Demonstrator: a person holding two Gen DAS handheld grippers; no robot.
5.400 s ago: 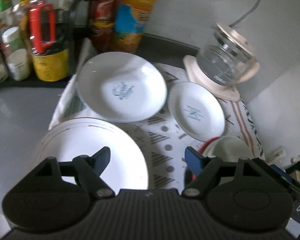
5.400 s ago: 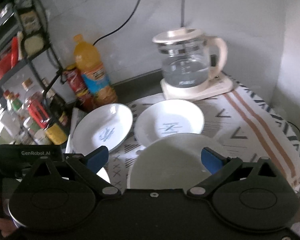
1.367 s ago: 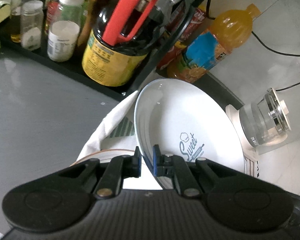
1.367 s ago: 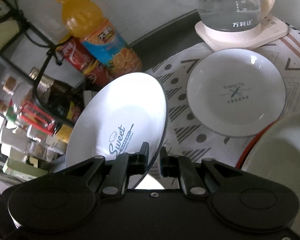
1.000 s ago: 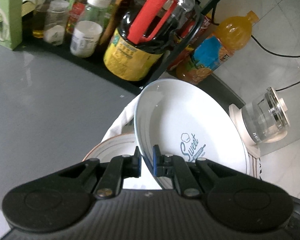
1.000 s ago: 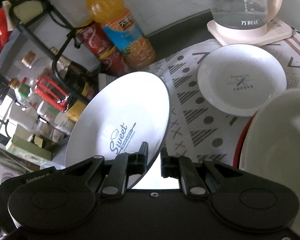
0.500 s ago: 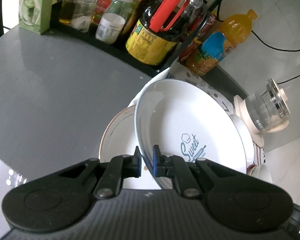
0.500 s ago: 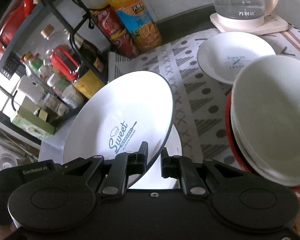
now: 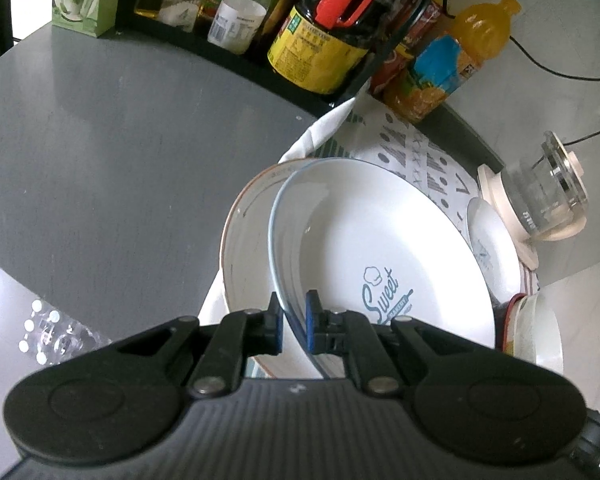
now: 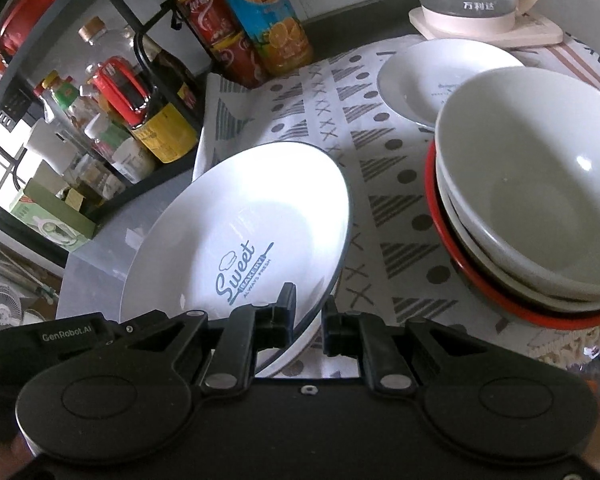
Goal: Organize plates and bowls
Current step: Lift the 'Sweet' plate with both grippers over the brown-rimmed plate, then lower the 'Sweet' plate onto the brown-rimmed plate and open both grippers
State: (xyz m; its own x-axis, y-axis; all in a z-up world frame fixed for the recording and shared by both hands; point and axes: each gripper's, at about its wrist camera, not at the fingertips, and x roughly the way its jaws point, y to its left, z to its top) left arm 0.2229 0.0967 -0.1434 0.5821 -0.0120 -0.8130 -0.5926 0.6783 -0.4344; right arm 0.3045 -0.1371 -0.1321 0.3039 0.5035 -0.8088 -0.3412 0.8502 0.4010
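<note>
Both grippers hold the same white "Sweet Bakery" plate point(image 9: 380, 248) by its near rim. My left gripper point(image 9: 293, 326) is shut on its left edge; my right gripper point(image 10: 307, 318) is shut on its right edge, with the plate point(image 10: 240, 236) tilted. Directly under it lies a larger white plate with a brown rim line point(image 9: 246, 236). A smaller white plate point(image 10: 432, 72) rests on the patterned cloth further back. To the right stands a stack of pale bowls point(image 10: 540, 184) on a red-rimmed dish point(image 10: 452, 252).
A patterned cloth point(image 10: 364, 184) covers the counter. A rack of sauce bottles and jars point(image 9: 316, 36), an orange juice bottle point(image 10: 268, 12) and a red can line the back. A glass kettle on a cream base point(image 10: 484, 4) stands at the far right. Grey countertop point(image 9: 100, 152) lies left.
Both grippers carried the Sweet plate back toward the near side and slightly down; it now hangs over the brown-rimmed plate. The bowl stack came fully into the right wrist view.
</note>
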